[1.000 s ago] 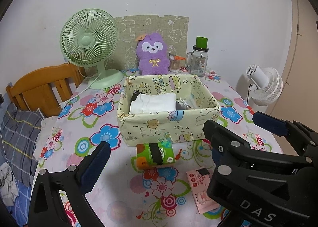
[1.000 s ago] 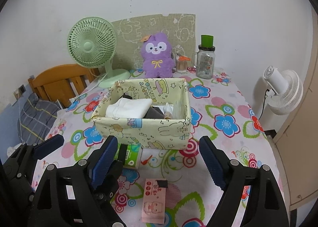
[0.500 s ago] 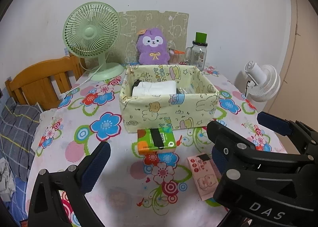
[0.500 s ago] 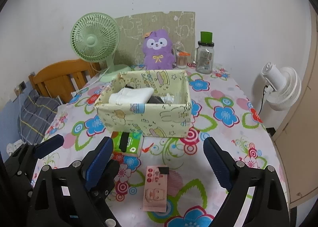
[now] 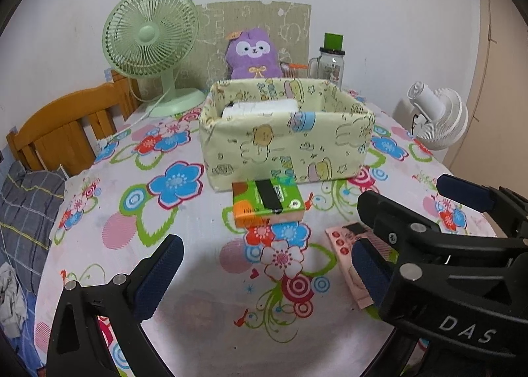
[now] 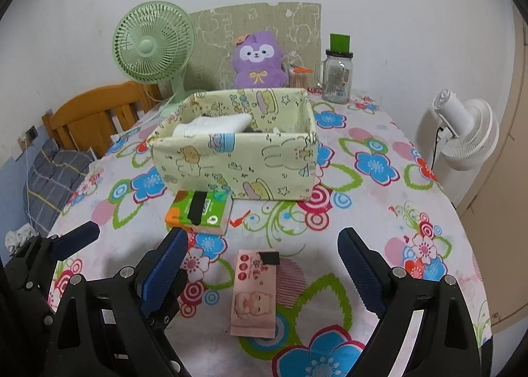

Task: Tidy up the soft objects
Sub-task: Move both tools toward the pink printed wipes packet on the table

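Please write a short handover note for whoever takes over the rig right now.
Left gripper: open, empty, above the table in front of the green pack.
Right gripper: open, empty, its fingers having just widened, over the pink pack.
Box: on the table behind both packs, already holding a folded white cloth and some darker items.
Done: those items are in the box.
Left: green and pink packs both lie on the tablecloth, ungrasped; probably box them next.

Both grippers drop lower toward the table; right gripper [image 6: 264, 264] jaws have just been opening wider, nothing gripped, pink tissue pack [image 6: 254, 291] lying below the gap.
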Tool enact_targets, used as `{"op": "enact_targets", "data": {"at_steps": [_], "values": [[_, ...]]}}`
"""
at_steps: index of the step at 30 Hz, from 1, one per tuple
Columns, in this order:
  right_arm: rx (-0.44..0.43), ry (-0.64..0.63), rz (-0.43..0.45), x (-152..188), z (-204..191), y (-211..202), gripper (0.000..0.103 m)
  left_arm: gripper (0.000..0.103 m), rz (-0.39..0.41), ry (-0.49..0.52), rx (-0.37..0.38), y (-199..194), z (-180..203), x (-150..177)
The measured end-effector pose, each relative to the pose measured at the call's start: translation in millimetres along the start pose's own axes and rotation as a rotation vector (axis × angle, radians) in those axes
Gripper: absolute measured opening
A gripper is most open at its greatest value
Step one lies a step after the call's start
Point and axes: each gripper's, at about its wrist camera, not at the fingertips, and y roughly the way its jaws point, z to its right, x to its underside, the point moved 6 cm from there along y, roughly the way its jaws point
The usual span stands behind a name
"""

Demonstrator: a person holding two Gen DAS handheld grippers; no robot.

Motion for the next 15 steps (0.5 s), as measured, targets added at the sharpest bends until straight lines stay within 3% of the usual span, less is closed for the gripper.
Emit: {"op": "enact_targets", "data": {"at_steps": [15], "values": [[0.000,-0.024,-0.066,26.9,-7.5,25.1,0.094,0.103,-0.064,-0.007,0.002,23.9,-4.4,24.5]]}}
